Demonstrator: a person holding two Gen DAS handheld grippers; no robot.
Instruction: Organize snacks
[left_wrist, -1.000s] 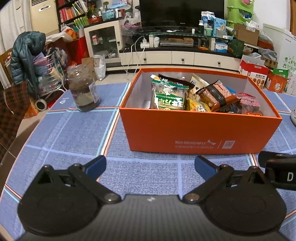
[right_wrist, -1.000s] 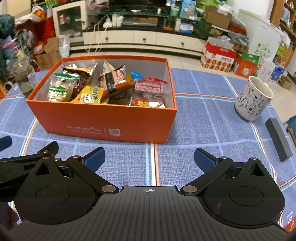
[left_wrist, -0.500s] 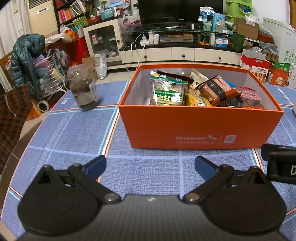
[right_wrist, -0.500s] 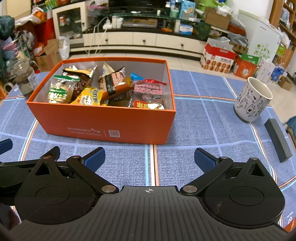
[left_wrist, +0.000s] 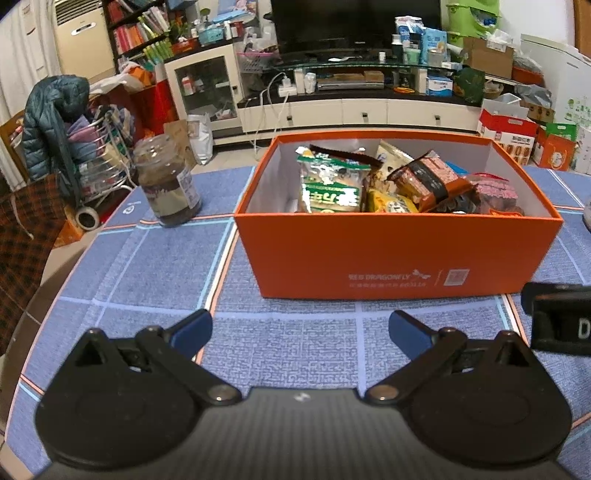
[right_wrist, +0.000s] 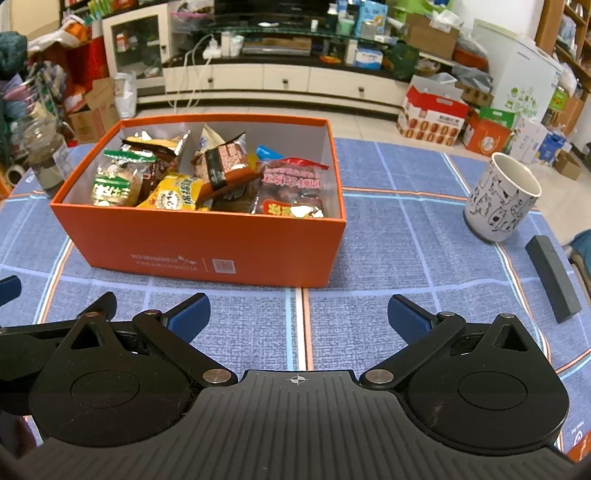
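Cluttered living room behind: TV unit w/ white drawers, glass cabinet, cartons on the floor. Blue grid-patterned cloth covers the surface (right_wrist: 388, 236).

Orange box (left_wrist: 399, 254) sits open-topped mid-surface, long side facing both claws, a bit toward the far edge. Snack packets (right_wrist: 207, 181) fill it, jumbled and leaning on each other: green-and-white pack (left_wrist: 328, 188) at the box's left end, yellow one (right_wrist: 173, 194) in front-centre, brown-wrapped bar (right_wrist: 225, 166) tilted across the middle, red-topped clear bag (right_wrist: 295, 184) at the right end. Silver and blue packs show at the back, mostly hidden.

Left claw (left_wrist: 301, 330) hovers over the near edge, jaws wide apart, nothing between them. Right claw (right_wrist: 297, 317) is alongside it, also spread wide and empty, pointing at the box's right front corner. Neither touches the box.

Glass jar (left_wrist: 168, 184) w/ dark contents stands near the far-left edge, apart from the box. White mug (right_wrist: 500, 197) w/ cat drawings stands upright toward the right edge; black bar (right_wrist: 552, 278) lies flat just beside it, nearer the right edge.
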